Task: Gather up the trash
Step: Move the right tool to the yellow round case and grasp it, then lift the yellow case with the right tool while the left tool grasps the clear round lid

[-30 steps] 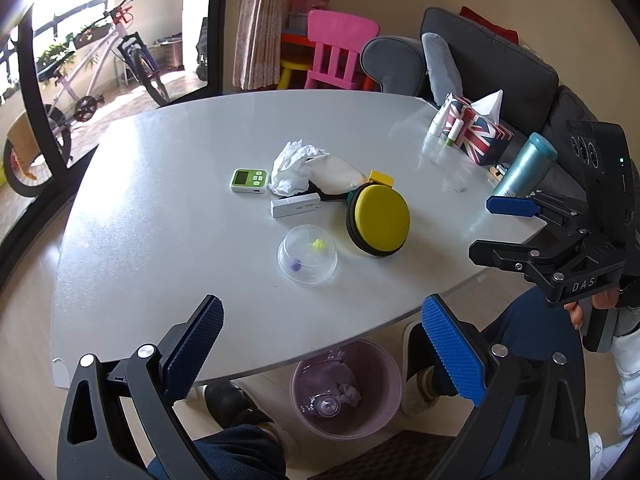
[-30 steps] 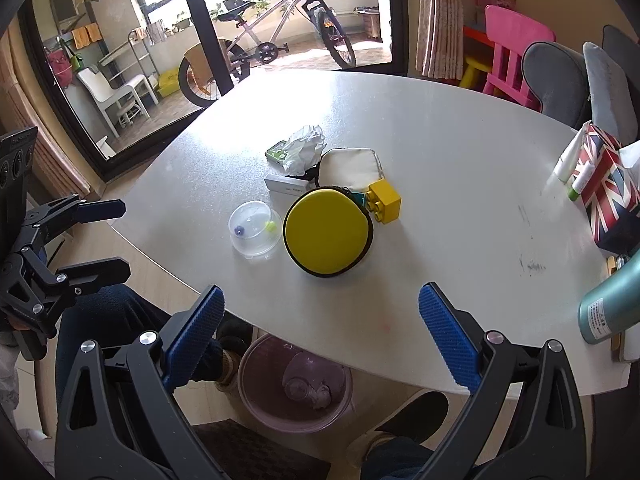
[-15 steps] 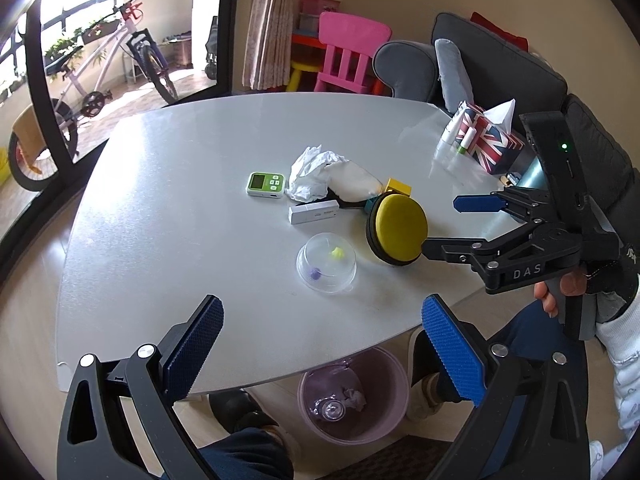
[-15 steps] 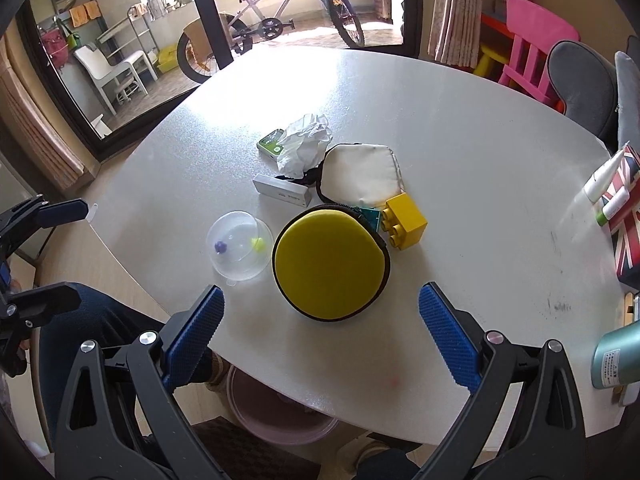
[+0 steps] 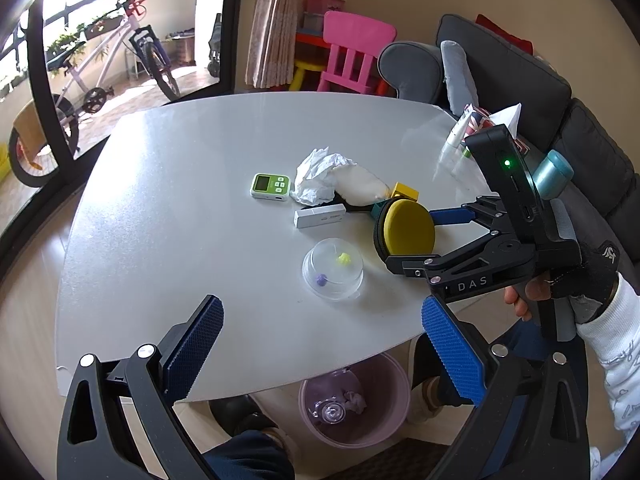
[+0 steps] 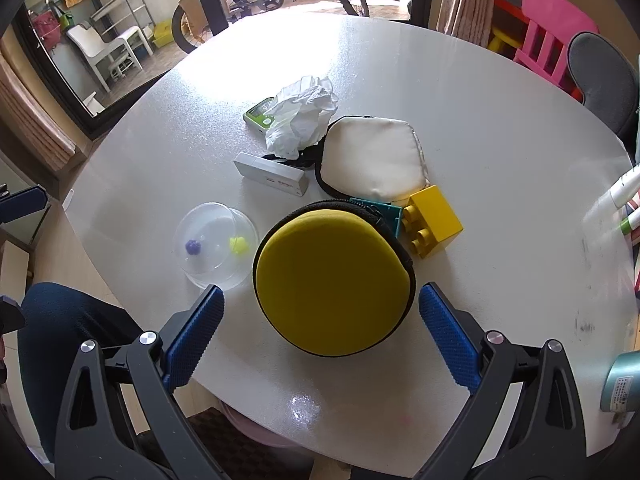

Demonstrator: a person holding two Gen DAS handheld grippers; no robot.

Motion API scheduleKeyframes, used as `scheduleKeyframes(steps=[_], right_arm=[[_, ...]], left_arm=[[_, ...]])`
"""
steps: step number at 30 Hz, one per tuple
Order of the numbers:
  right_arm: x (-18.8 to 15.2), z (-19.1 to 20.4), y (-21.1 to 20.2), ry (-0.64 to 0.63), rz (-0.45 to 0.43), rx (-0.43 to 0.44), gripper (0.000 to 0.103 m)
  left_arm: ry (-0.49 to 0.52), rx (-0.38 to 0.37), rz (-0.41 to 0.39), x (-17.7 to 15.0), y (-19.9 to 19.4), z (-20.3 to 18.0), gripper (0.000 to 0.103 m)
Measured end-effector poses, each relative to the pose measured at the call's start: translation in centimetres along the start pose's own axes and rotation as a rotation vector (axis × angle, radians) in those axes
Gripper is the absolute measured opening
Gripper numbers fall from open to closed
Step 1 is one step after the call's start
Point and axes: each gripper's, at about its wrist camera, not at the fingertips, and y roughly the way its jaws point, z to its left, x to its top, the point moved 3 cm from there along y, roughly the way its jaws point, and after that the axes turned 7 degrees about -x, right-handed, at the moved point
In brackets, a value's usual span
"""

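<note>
The right gripper [image 6: 319, 320], marked "DAS", stands wide apart around the round yellow zip case [image 6: 332, 280]. The left gripper [image 5: 320, 344] is apart too. The crumpled white tissue [image 6: 301, 118] lies on the white round table [image 6: 480, 120], beside the green timer [image 5: 270, 186].

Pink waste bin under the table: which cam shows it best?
Left wrist. The round pink plastic waste bin shows its open rim and the scraps inside, below the white table edge. Right wrist catches only a pink sliver past the table edge.
</note>
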Motion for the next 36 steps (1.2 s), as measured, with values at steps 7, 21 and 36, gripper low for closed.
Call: scheduleKeyframes(steps=[7,21,36], right_arm=[[0.0,0.0,0.8,-0.011,0.006,-0.006,0.091],[-0.3,-0.9,-0.8,0.005,-0.036,-0.013,0.077],[-2.0,-5.6,-4.8,0.103,-0.077,-0.068,0.077]], left_arm=[[-0.005,-0.004,0.005,0.0,0.3,0.2,0.096],[0.010,-0.008,0.007,0.6,1.1,0.0,0.096],[0.046,-0.004,0.036,2.4,3.8,-1.1,0.096]])
